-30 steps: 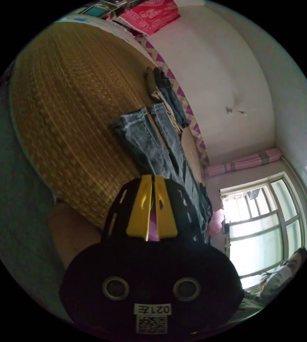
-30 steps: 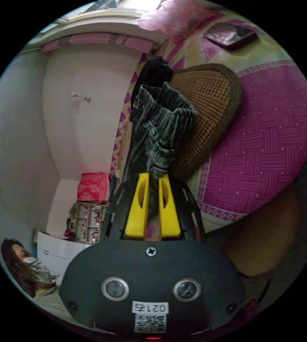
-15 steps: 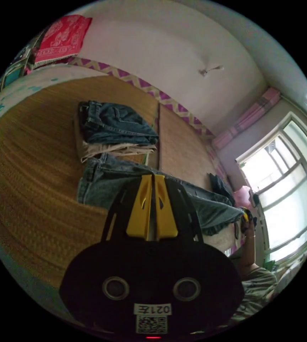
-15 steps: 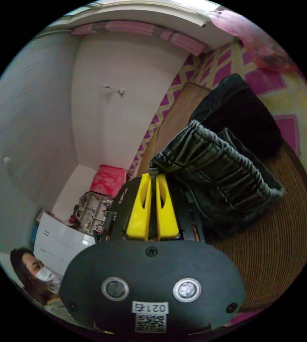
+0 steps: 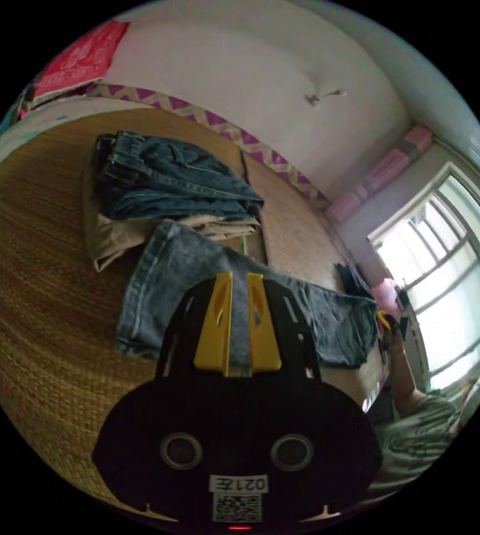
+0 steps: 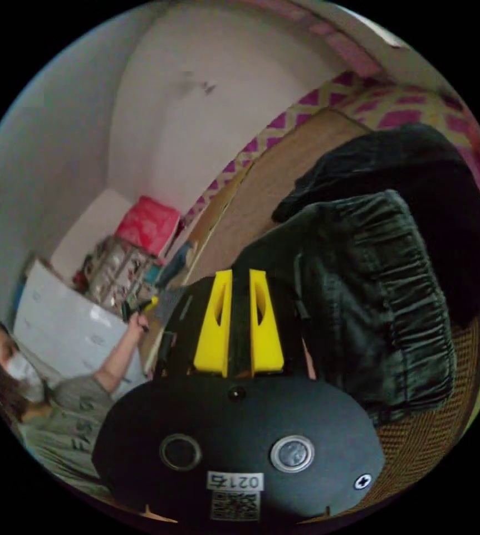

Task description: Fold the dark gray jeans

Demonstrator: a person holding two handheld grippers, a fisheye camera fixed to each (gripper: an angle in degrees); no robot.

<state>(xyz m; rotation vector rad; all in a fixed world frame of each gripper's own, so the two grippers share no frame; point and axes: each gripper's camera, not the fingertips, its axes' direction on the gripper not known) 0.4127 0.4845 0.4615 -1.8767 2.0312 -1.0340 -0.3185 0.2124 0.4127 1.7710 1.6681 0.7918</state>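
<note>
The dark gray jeans lay stretched flat along the woven mat on the bed, legs together, so the lengthwise halving looked done while the crosswise folds were still to come. The left tool sat over the leg end with its yellow jaws a narrow gap apart and denim showing between them; whether they pinched it I could not tell. At the waist end, the right tool had its jaws nearly together at the edge of the gathered waistband, its grip equally unclear. A stack of folded jeans and tan trousers touched the leg end, leaving little room there, and a black garment crowded the waistband. A person stood beside the bed.
</note>
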